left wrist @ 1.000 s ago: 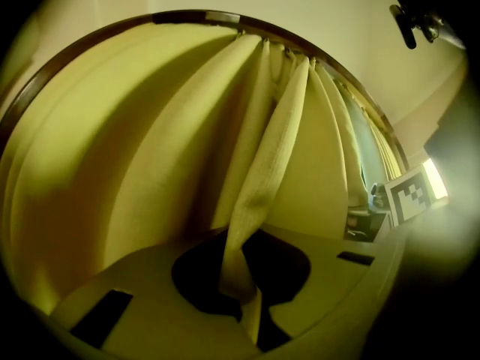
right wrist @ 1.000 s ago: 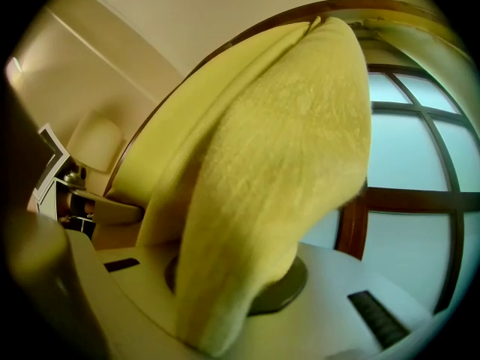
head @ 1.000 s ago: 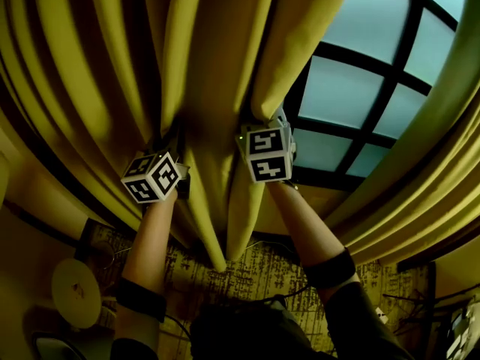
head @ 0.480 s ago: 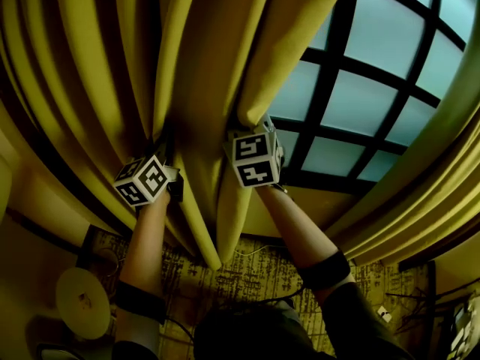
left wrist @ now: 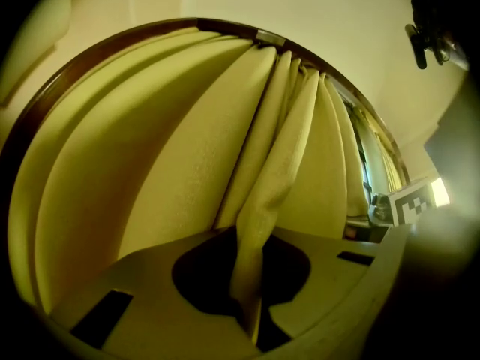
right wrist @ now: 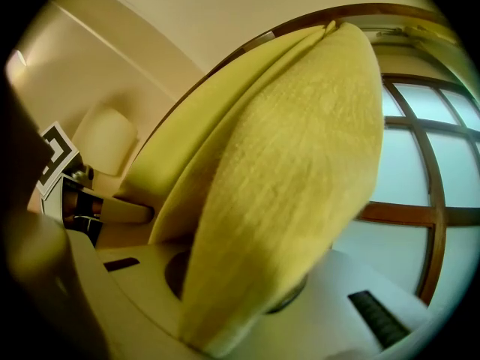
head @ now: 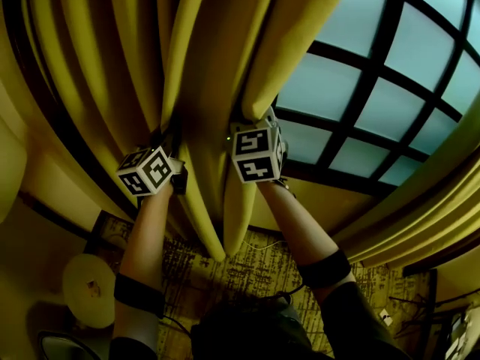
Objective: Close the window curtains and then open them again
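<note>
The yellow left curtain hangs in thick folds over the left half of the head view. Both grippers reach into it side by side. My left gripper is shut on a thin fold; in the left gripper view that fold runs down between the closed jaws. My right gripper is shut on the curtain's outer edge, a thick roll that fills the right gripper view and is pinched low down. The fingertips are buried in cloth in the head view.
The window, pale glass behind a dark grid of bars, lies bare right of the curtain's edge. A second yellow curtain hangs bunched at the far right. Below are a patterned rug and a round pale object.
Both grippers have carried the curtain sideways to the left, still gripping their folds. More of the window glass shows to the right of the curtain's edge than a second ago.
</note>
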The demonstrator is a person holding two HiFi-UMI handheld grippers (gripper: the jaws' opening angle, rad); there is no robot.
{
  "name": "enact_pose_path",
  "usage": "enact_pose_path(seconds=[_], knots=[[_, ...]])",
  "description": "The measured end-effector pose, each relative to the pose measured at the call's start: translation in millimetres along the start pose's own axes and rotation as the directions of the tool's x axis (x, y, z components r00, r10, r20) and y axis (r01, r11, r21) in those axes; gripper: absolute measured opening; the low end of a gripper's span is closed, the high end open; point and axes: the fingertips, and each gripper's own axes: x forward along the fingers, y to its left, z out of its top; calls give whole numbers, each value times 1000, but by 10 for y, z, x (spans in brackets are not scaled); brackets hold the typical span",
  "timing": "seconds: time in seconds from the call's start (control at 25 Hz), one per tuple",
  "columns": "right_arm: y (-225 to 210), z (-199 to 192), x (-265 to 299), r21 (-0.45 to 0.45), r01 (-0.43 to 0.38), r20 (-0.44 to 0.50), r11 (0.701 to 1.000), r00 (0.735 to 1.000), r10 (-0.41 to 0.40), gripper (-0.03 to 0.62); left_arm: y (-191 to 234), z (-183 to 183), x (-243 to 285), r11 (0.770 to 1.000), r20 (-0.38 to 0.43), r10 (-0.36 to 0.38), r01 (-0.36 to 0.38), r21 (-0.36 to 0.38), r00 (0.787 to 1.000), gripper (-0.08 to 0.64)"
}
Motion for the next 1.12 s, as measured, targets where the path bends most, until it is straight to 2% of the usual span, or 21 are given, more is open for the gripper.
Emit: enact_pose_path(seconds=[0.2,0.48,0.88,1.12], knots=[[-62,-54,16,15,17,-10,1000,1000,-16,40,18,-21,52,1000,-5,-9,9,-12,1000,3],[-200,-90,93,-18,17,23,1000,1000,-16,40,-23,-66,202,1000,11,8,-9,7,1000,3],[-149,-62,338,-62,-28,63,998,998,32,40,57,-79,320,999,30,28,-29,33,999,2],[-35,-11,465,-70,-18,56,997,998,22,40,192,-23,330,999,18,2,-2,37,1000,2]])
